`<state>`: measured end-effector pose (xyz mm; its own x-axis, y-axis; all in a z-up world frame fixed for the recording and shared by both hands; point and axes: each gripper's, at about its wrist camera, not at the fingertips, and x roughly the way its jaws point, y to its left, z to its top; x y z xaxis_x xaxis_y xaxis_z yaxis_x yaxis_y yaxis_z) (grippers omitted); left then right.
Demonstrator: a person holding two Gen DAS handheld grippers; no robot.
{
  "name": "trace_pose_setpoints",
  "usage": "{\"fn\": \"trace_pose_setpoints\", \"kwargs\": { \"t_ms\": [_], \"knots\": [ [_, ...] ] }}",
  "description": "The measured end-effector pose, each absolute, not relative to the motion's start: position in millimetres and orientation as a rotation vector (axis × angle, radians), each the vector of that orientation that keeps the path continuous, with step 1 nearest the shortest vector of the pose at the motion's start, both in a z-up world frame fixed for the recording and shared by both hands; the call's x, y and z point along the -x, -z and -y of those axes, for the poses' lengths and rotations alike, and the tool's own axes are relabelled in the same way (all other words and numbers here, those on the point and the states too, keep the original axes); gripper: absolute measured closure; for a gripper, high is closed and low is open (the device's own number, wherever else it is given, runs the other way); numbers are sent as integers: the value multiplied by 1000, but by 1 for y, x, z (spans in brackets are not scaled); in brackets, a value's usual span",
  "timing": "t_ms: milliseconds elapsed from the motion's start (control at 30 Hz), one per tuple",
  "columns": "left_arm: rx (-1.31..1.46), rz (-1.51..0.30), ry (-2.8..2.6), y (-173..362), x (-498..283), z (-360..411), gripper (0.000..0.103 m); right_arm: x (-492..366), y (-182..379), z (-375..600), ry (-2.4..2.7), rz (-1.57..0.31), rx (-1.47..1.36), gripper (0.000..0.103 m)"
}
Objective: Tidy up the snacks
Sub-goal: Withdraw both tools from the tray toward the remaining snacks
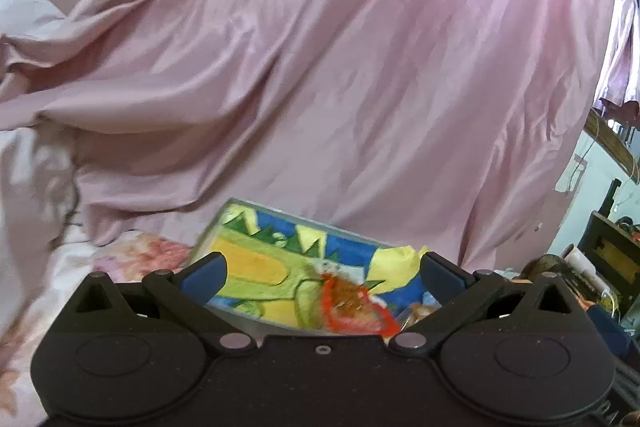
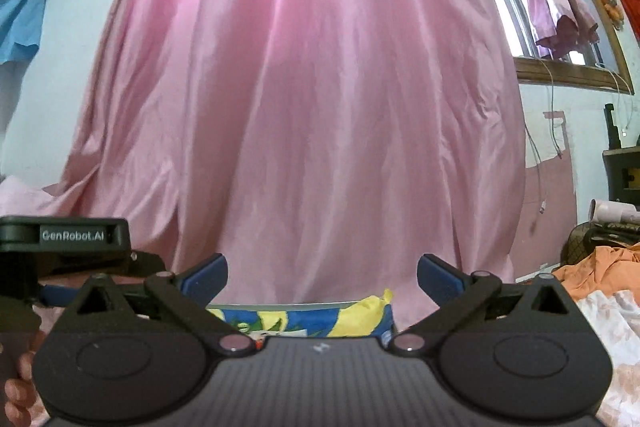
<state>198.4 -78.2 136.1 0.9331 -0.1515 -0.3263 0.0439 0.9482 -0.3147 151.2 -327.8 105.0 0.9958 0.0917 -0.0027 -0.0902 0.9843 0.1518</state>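
Observation:
A bright snack packet [image 1: 296, 275], yellow, green and blue with a red patch, lies on the floral bed sheet [image 1: 132, 255]. In the left wrist view it sits just ahead of and below my left gripper [image 1: 322, 265], whose blue-padded jaws stand wide apart and hold nothing. In the right wrist view the same packet [image 2: 308, 319] peeks out under my right gripper [image 2: 322, 273], which is also wide open and empty. The left gripper's body [image 2: 64, 247] shows at the left of the right wrist view.
A large pink satin cloth [image 2: 304, 99] hangs right behind the packet. An orange cloth [image 2: 600, 271] and dark boxes [image 1: 608, 259] lie at the right. A window with a pink dress [image 2: 552, 3] is at the upper right.

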Motion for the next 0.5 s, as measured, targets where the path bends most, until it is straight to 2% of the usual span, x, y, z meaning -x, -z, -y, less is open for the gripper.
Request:
{"fn": "trace_pose_setpoints", "kwargs": {
  "t_ms": [500],
  "knots": [
    [277, -394, -5, -106, -112, -12, 1, -93, -96, 287, -140, -75, -135, 0]
  ]
}}
